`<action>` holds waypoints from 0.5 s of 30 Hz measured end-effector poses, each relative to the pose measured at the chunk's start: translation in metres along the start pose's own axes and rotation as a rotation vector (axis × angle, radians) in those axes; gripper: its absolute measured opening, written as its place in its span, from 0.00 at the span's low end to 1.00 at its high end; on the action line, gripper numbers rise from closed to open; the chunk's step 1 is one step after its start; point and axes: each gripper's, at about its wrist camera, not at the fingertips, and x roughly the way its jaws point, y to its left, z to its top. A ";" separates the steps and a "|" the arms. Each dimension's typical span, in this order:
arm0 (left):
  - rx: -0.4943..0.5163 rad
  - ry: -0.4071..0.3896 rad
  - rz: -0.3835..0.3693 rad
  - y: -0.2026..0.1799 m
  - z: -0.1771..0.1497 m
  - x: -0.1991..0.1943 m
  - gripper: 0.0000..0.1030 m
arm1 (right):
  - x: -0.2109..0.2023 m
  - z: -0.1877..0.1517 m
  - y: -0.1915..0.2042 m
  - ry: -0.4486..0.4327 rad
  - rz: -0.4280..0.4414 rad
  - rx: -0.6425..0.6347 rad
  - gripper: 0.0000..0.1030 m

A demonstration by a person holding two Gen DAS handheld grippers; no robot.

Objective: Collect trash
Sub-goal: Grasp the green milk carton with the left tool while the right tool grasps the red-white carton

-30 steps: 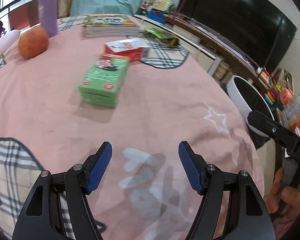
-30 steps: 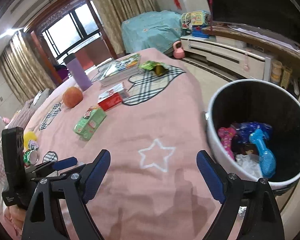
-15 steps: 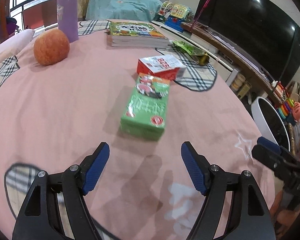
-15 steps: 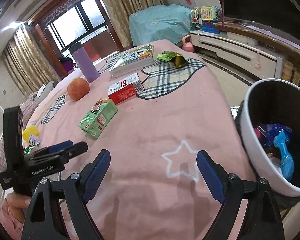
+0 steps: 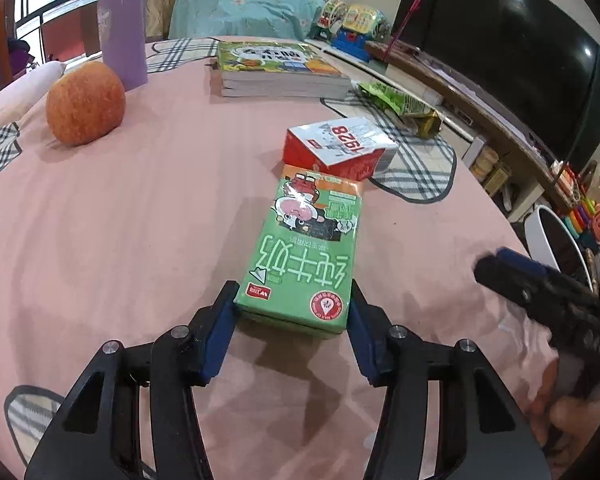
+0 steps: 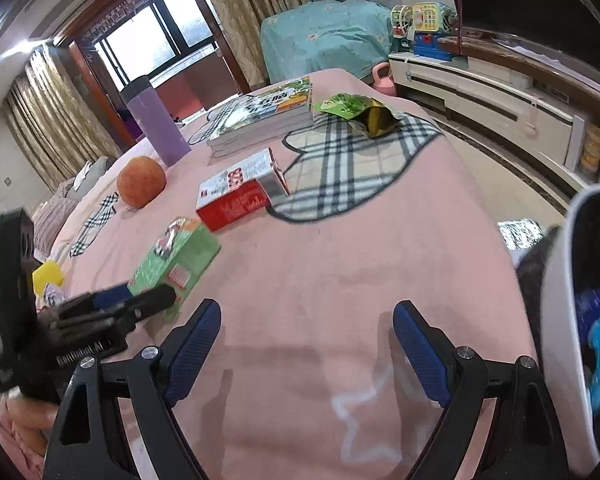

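Your left gripper (image 5: 292,312) is closing around the near end of the green milk carton (image 5: 304,256), which lies flat on the pink bedspread (image 5: 140,220) with its long axis running from your fingers toward twelve o'clock. The blue pads (image 5: 216,332) flank the carton's two long sides at its bottom edge, but you cannot tell from the left wrist view whether they press on it yet or stand just clear. Judge this carton as light and likely empty, a thin paperboard shell that buckles if you squeeze hard, with a glossy printed skin that can slide between the pads. Take it across the narrow width, as you are set to, but seat the pads further up the sides, because a pinch at the very end lets the far end droop and twist. At the carton's twelve o'clock end the red-and-white box (image 5: 338,148) sits touching or just beside it, so lift rather than drag. Your right gripper (image 6: 306,340) hangs wide apart with nothing between its fingers, over bare bedspread. The white bin (image 6: 560,320) stands at its three o'clock, off the bed's edge, already holding some bright wrappers.
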 end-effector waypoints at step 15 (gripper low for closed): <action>-0.172 -0.065 -0.040 0.067 -0.026 -0.024 0.51 | 0.065 0.035 0.068 0.027 -0.019 -0.274 0.93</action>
